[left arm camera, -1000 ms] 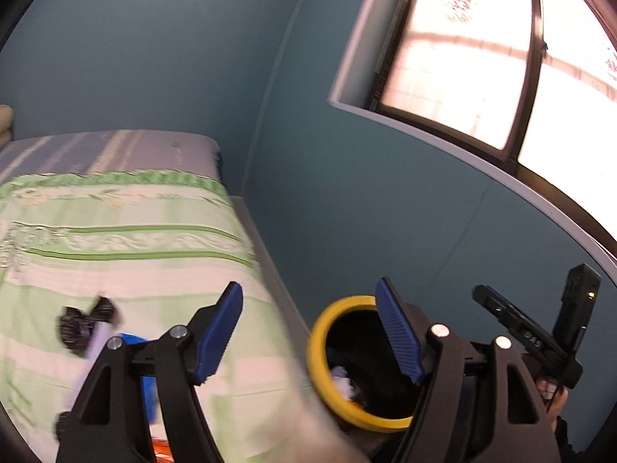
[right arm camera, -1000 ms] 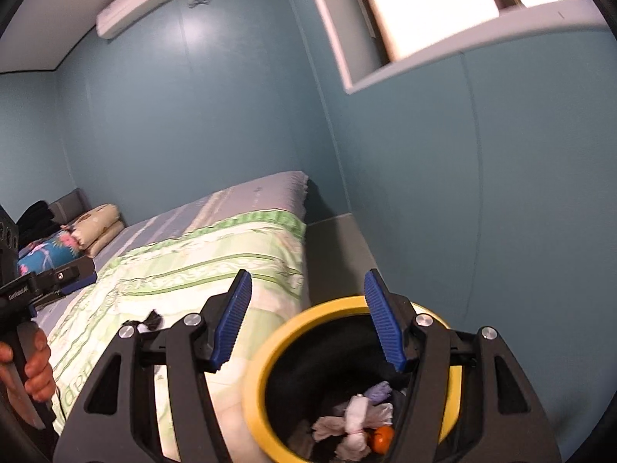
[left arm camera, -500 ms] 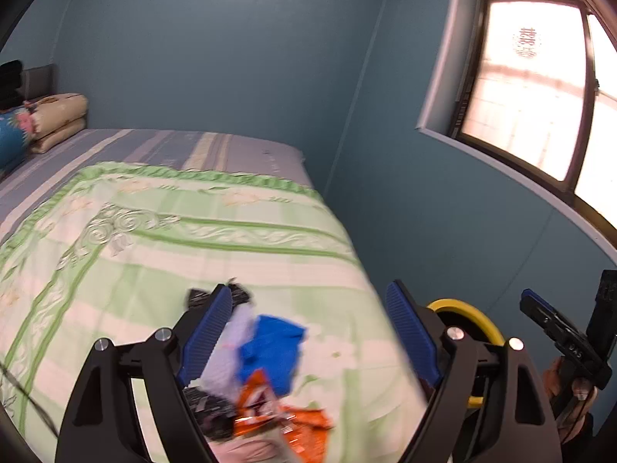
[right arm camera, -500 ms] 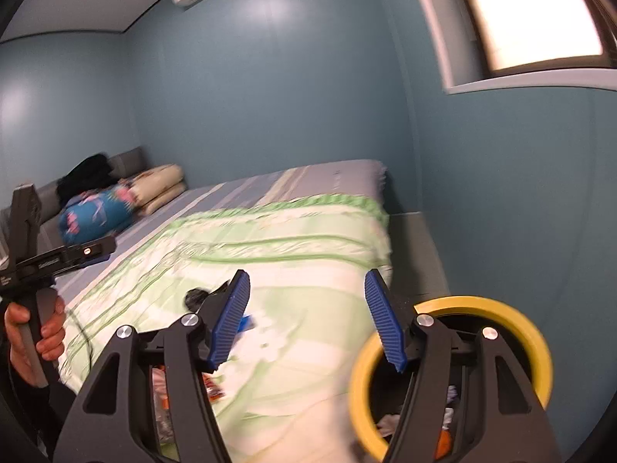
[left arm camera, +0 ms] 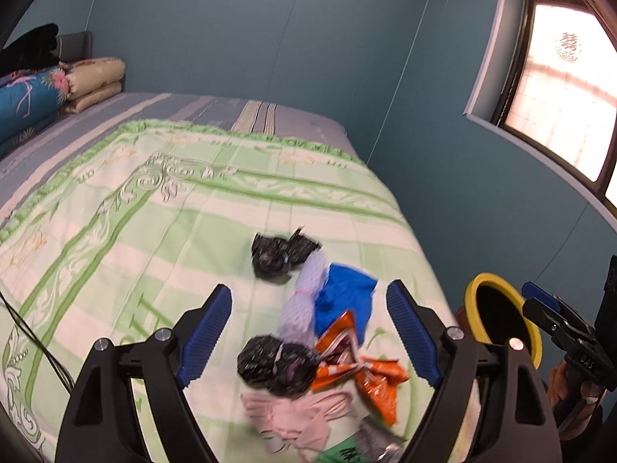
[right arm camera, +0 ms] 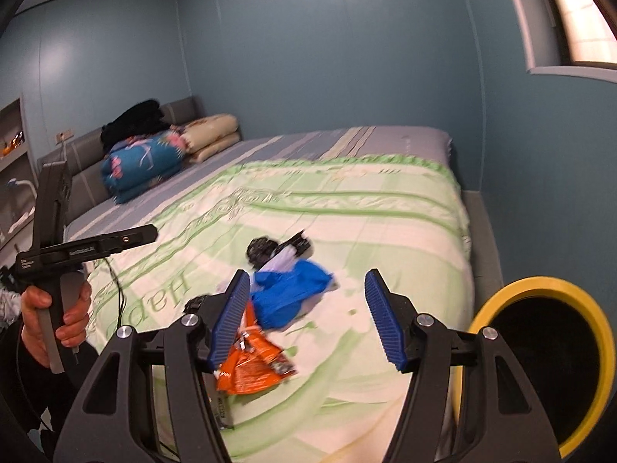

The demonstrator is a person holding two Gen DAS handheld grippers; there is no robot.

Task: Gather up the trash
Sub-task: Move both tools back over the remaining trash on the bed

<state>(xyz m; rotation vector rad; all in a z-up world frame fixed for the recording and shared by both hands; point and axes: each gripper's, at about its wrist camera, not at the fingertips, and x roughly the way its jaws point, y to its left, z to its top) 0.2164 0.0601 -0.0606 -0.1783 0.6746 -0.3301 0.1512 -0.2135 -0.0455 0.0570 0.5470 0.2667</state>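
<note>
A pile of trash lies on the green-striped bedspread (left arm camera: 162,208): two crumpled black bags (left arm camera: 275,258) (left arm camera: 277,362), a lilac mesh piece (left arm camera: 304,301), a blue wrapper (left arm camera: 343,301), an orange snack packet (left arm camera: 362,376) and a pink rag (left arm camera: 297,418). My left gripper (left arm camera: 308,303) hangs open over the pile with nothing held. Also open and holding nothing, my right gripper (right arm camera: 307,289) hovers beside the blue wrapper (right arm camera: 289,297) and orange packet (right arm camera: 250,372). The yellow-rimmed bin (right arm camera: 540,283) stands on the floor to the right of the bed.
Folded quilts (right arm camera: 154,162) and dark clothing (right arm camera: 135,119) sit at the headboard. A thin black cable (left arm camera: 34,343) crosses the bed's left edge. A blue wall and a window (left arm camera: 559,88) close off the right side. A hand (right arm camera: 58,308) holds the left gripper's handle.
Both views have swung away from the yellow bin to the trash pile on the bed. The left jaws stand wider than a second ago. The bin now sits at the right edge.
</note>
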